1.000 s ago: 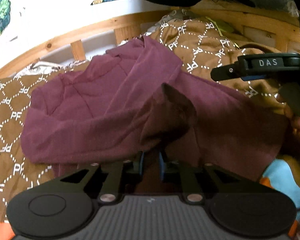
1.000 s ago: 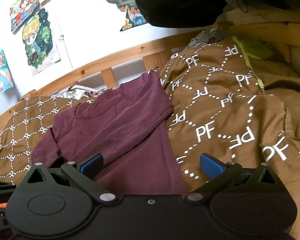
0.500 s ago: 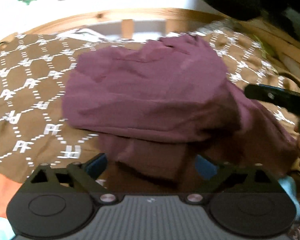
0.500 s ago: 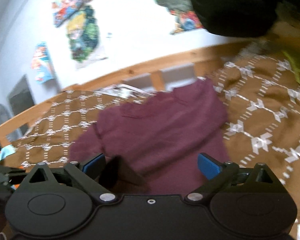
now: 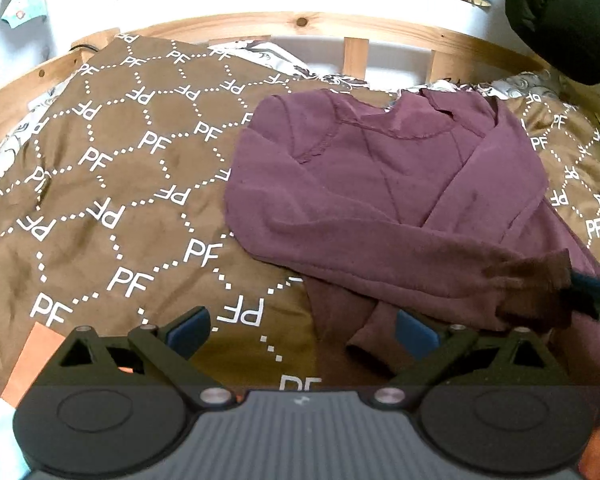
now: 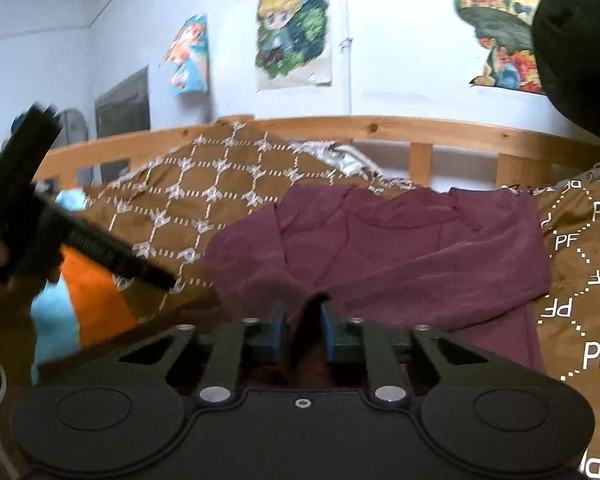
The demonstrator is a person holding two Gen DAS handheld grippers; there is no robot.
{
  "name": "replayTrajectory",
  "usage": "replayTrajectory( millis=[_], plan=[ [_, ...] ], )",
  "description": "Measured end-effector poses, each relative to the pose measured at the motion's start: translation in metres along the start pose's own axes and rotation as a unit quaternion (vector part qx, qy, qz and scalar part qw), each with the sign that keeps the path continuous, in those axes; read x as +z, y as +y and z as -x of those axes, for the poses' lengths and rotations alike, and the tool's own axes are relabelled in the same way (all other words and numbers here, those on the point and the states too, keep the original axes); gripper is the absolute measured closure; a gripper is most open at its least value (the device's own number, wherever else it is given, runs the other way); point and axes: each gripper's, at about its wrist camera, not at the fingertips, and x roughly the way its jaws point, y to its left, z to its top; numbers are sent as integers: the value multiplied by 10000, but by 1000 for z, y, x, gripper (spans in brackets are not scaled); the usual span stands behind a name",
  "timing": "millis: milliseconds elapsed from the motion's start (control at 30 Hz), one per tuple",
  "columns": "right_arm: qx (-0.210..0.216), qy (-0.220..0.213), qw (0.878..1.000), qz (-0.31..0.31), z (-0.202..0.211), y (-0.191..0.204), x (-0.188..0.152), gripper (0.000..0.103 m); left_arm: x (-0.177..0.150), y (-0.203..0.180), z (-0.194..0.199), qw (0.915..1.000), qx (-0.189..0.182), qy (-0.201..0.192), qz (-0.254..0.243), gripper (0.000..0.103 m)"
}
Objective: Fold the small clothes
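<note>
with the right hand-held gripper (image 6: 303,332) clamped on the maroon top's (image 5: 380,184) sleeve cuff (image 5: 528,292) and the left hand-held gripper (image 5: 302,330) spread apart and empty, the sleeve is best drawn flat across the body on the bed (image 5: 112,184), without bunching.

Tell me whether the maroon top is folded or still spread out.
Partly folded: one sleeve of the maroon top lies across its body, its cuff pinched in the right claw; the rest lies spread on the brown blanket.

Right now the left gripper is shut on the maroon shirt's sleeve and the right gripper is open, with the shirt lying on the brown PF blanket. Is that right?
No, the grippers are swapped. The right wrist view shows the right gripper shut on the sleeve, and the left wrist view shows the left gripper open. The shirt does lie on the blanket.
</note>
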Motion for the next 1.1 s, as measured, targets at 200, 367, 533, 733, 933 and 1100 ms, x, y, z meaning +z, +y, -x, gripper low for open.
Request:
replayTrajectory(
  millis=[200,367,533,733,933,1100],
  plan=[
    [59,475,9949,888,10,19,-16,95,5,-3,-3,9999,-83,-36,55,2],
    [282,471,9955,768,15,18,-17,98,10,-9,-9,9997,-183,-40,127,2],
    [639,791,9882,1147,13,33,-25,103,19,-16,-19,9992,-240,-57,313,2],
    [843,1044,9819,1334,13,42,-30,103,25,-34,-40,9992,-228,84,321,2],
    [850,997,9875,873,17,24,-24,83,24,-52,-60,9985,-320,286,345,2],
    [768,799,9910,754,30,9,-15,66,17,-54,-71,9976,-222,603,268,4]
  ],
)
